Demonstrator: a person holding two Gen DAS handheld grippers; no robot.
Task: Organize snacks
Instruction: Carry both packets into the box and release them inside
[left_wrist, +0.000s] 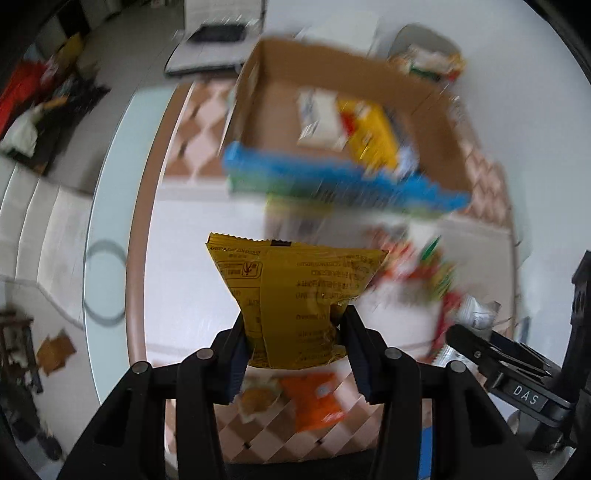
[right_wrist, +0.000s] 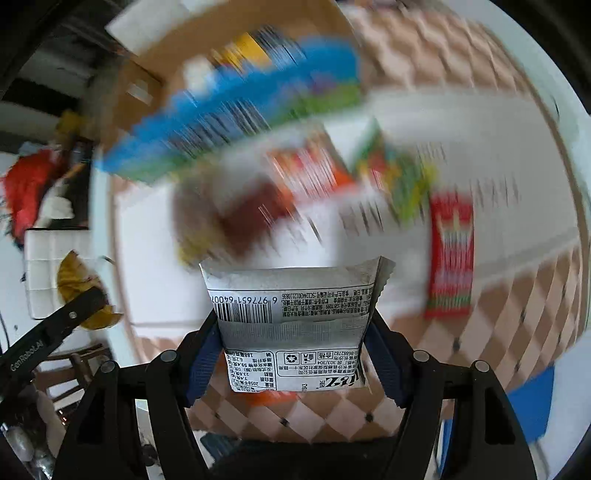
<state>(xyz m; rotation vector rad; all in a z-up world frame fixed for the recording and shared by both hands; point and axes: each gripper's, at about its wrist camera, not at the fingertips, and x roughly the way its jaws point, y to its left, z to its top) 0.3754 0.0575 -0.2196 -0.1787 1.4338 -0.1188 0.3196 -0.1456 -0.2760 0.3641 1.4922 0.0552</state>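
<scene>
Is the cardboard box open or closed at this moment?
Open. The cardboard box shows its inside from above, with a white packet and a yellow packet lying in it.

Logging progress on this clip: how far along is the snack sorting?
Partway. The cardboard box already holds a few packets. The left gripper grips a yellow packet; the right gripper grips a white packet. Several snacks remain on the table.
</scene>
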